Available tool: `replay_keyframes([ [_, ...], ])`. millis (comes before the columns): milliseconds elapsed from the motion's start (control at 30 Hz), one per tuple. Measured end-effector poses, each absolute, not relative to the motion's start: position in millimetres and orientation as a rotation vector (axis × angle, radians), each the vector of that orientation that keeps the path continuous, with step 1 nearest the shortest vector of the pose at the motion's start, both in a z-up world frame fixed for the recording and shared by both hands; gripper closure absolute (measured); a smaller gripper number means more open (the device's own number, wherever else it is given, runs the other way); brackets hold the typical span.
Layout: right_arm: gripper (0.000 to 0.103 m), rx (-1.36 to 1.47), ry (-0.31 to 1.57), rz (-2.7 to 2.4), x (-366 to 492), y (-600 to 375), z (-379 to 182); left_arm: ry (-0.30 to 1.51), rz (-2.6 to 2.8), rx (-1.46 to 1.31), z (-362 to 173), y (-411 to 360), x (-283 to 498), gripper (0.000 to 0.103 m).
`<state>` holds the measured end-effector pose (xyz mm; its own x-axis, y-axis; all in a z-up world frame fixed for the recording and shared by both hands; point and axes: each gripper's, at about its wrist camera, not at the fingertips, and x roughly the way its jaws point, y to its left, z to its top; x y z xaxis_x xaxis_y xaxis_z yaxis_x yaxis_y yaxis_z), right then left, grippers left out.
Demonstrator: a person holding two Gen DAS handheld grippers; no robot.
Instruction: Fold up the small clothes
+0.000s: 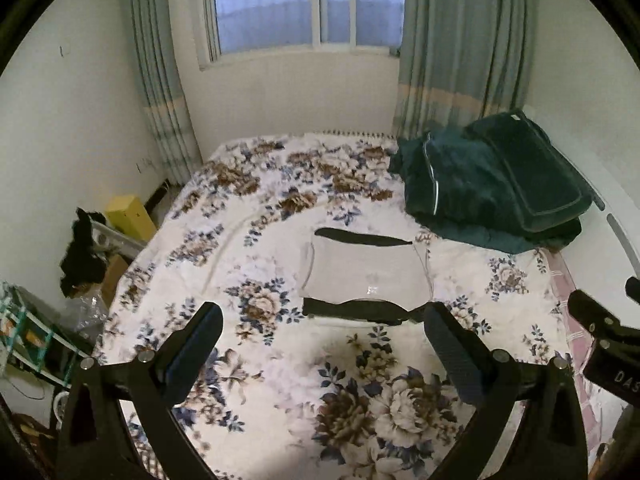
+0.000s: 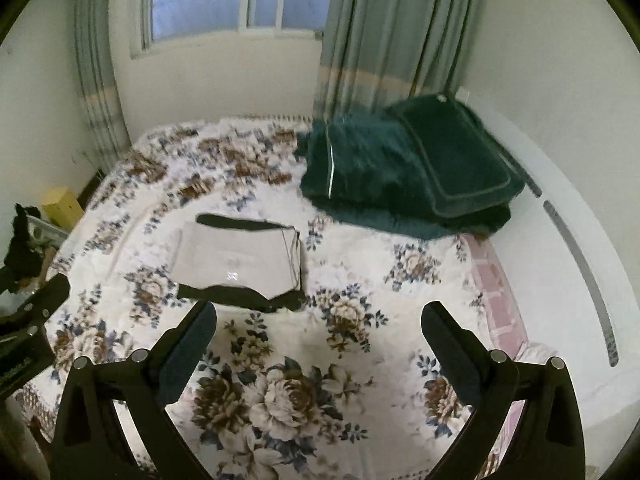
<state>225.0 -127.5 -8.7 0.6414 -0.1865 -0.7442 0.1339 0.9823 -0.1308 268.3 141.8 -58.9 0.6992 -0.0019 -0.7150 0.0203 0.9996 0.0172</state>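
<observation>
A small grey garment with black bands at its near and far edges (image 1: 366, 270) lies flat, folded into a rectangle, on the floral bedspread (image 1: 256, 368). It also shows in the right wrist view (image 2: 236, 258). My left gripper (image 1: 322, 320) is open and empty, above the bed just short of the garment's near edge. My right gripper (image 2: 320, 322) is open and empty, above the bed to the near right of the garment. The right gripper's body shows at the right edge of the left wrist view (image 1: 604, 332).
A pile of dark green folded bedding (image 1: 492, 188) lies at the bed's far right corner. Left of the bed are a yellow box (image 1: 130, 216), a black cloth (image 1: 82, 252) and clutter. Curtains and a window stand behind the bed. A white wall runs along the right.
</observation>
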Motion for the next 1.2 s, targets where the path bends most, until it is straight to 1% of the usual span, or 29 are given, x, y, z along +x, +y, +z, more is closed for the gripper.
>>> replay_keyframes([
  [267,0.0,-0.057,0.756,-0.182,148,-128,62,0.75,-0.046,0.017,-21,135,212,0.0],
  [533,0.0,-0.051,0.711,-0.172,108,-132,96,0.704,-0.039,-0.003,2,138,184,0.0],
  [767,0.0,-0.034,0.697,-0.161,97,-137,104,0.662,-0.031,-0.01,16,137,168,0.0],
  [1200,0.0,-0.026,0.71,-0.119,97,-137,107,0.67,-0.039,-0.009,20,132,162,0.0],
])
